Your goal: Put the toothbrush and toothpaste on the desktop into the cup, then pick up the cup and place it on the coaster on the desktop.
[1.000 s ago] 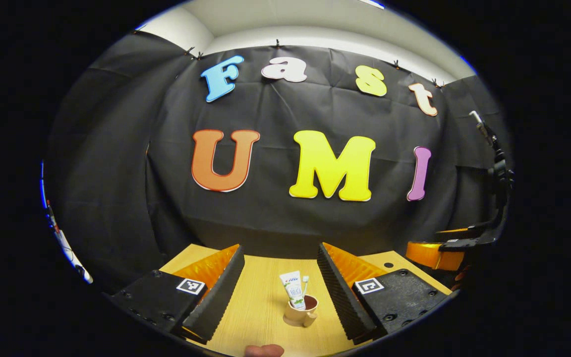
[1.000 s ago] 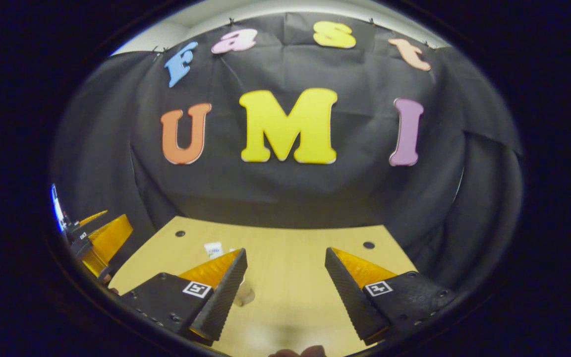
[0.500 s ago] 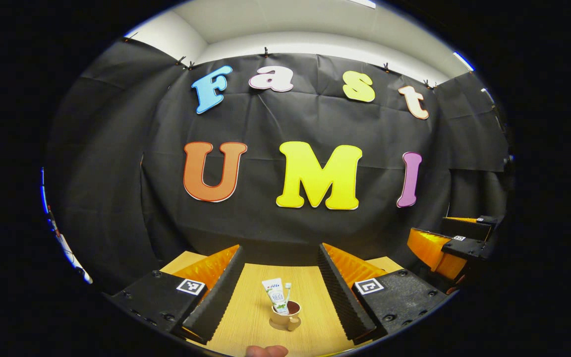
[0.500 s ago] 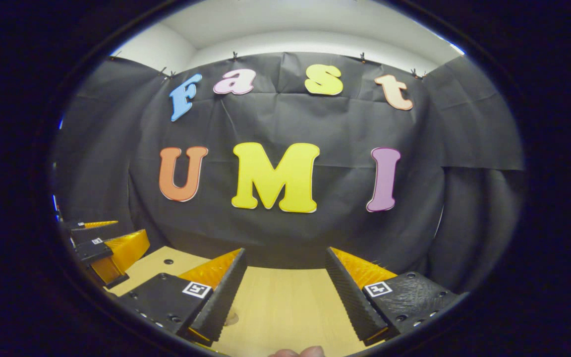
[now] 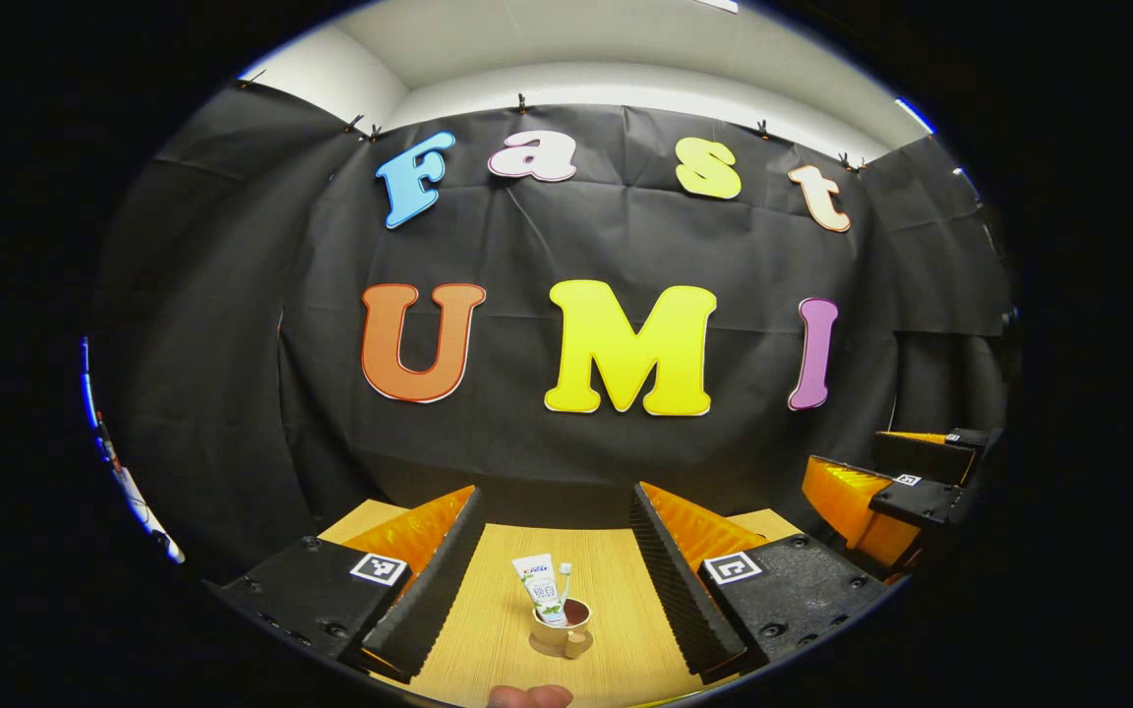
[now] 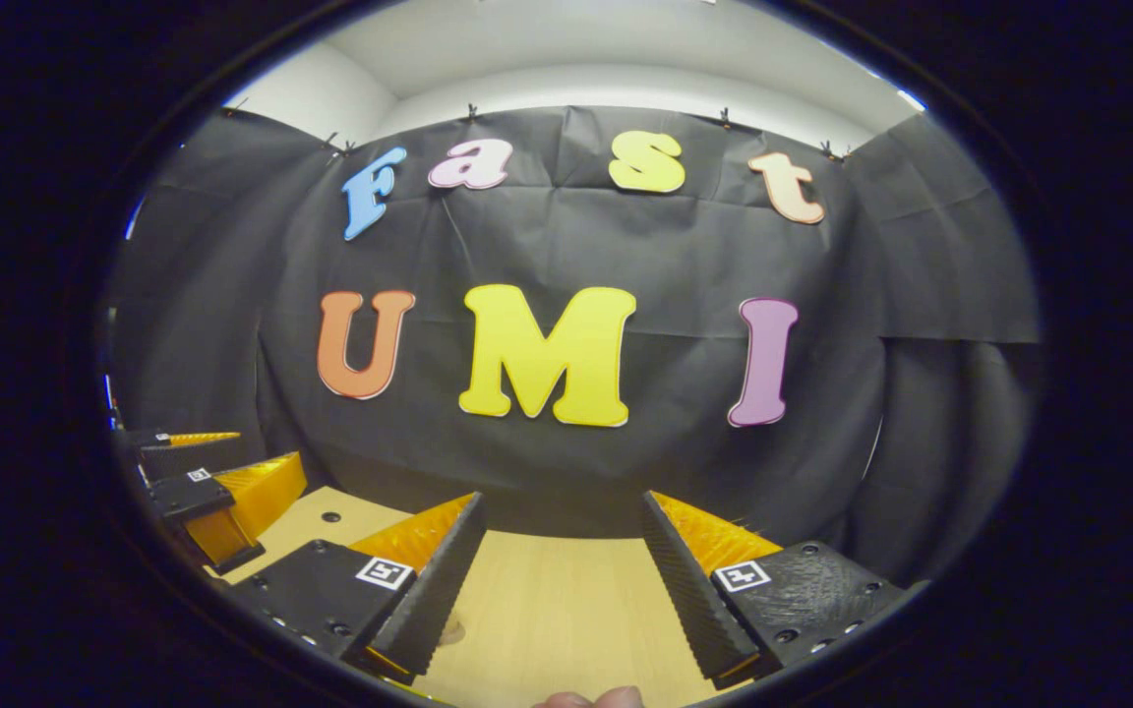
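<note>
In the left gripper view the small tan cup with a dark inside (image 5: 561, 630), carrying the white toothpaste tube (image 5: 540, 582) and the white toothbrush (image 5: 564, 580), now sits lower and further left between the spread fingers than a second ago (most of that drift came in the first half second). The right gripper (image 5: 896, 487), a second ago seen at the far right tipped with its black frame reaching upward, now lies level there with its fingers pointing leftward. In the right gripper view the light wooden desktop (image 6: 557, 610) has sunk from filling much of the lower picture to a short strip between the fingers, the toothpaste tube and cup have slipped behind the near finger, and the left gripper (image 6: 217, 487) at the left edge has risen slightly.
</note>
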A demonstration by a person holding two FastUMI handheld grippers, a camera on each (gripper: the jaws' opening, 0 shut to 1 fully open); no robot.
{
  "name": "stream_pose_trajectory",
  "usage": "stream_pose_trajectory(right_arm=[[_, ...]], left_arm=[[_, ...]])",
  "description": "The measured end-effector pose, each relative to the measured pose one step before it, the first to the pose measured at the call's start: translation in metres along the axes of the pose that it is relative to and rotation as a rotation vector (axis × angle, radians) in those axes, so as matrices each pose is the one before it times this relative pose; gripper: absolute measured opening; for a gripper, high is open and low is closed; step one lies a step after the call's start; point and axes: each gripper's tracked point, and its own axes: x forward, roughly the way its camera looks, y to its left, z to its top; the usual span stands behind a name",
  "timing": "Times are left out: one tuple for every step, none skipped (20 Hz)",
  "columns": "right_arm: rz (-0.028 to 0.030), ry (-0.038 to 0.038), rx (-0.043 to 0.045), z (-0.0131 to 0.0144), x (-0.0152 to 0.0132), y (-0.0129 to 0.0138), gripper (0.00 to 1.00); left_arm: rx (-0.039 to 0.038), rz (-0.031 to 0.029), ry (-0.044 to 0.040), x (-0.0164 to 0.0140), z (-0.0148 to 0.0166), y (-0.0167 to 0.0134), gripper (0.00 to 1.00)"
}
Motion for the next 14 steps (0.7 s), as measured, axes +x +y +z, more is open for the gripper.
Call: stream_pose_trajectory(right_arm=[[-0.00072,-0.00155,-0.00176,-0.00056,0.00077,-0.00026,0.98],[-0.00014,-0.00101,-0.00422,0.00023,-0.00007,0.00002,0.98],[-0.00307,-0.00335,-0.00179,0.00092,-0.00064,-0.00110,0.98],[-0.00140,-0.00580,0.00051,0.00121,-0.00018,0.00059,0.95],[-0.00167,-0.00119,0.00137,-0.00126,0.00110,-0.00020,0.95],[-0.00068,0.00064,0.00051,-0.00042,-0.00026,-0.00008,0.95],[0.00007,0.00096,0.00304,-0.00007,0.00002,-0.00018,0.98],[-0.00156,0.00180,0.00186,0.00001,-0.00010,-0.00022,0.98],[-0.00078,0.00030,0.00183,-0.00049,-0.00028,-0.00073,0.98],[-0.00163,0.00039,0.00250,0.00036,-0.00026,0.00049,0.95],[-0.00082,0.00066,0.00352,-0.00052,0.00048,0.00007,0.95],[-0.00255,0.00051,0.00221,-0.00019,0.00005,-0.00040,0.95],[-0.00067,0.00034,0.00208,0.00031,0.00046,0.00005,0.95],[-0.00159,0.00062,0.00036,-0.00046,-0.00011,0.00006,0.95]], left_arm=[[-0.00021,0.00240,0.00054,0.00098,0.00030,-0.00078,0.94],[-0.00007,0.00164,-0.00091,-0.00053,0.00078,-0.00021,0.94],[0.00150,0.00069,-0.00036,0.00026,-0.00028,-0.00019,0.94],[0.00222,-0.00127,-0.00279,-0.00041,0.00075,-0.00047,0.94],[0.00127,-0.00186,-0.00220,0.00040,0.00067,-0.00071,0.94],[0.00108,0.00179,-0.00046,0.00010,0.00081,-0.00025,0.94],[0.00178,0.00123,0.00034,0.00088,0.00025,-0.00029,0.94],[0.00022,0.00232,-0.00008,-0.00040,-0.00018,0.00063,0.94],[-0.00033,0.00228,0.00012,0.00022,0.00035,-0.00027,0.94],[-0.00035,0.00233,-0.00164,0.00027,0.00006,0.00036,0.94],[0.00018,0.00010,-0.00117,0.00022,0.00050,-0.00054,0.94],[0.00215,0.00158,-0.00263,-0.00031,0.00120,0.00043,0.94],[0.00237,0.00227,-0.00364,-0.00032,0.00035,0.00070,0.94],[0.00083,0.00289,-0.00373,-0.00027,0.00115,0.00061,0.94]])
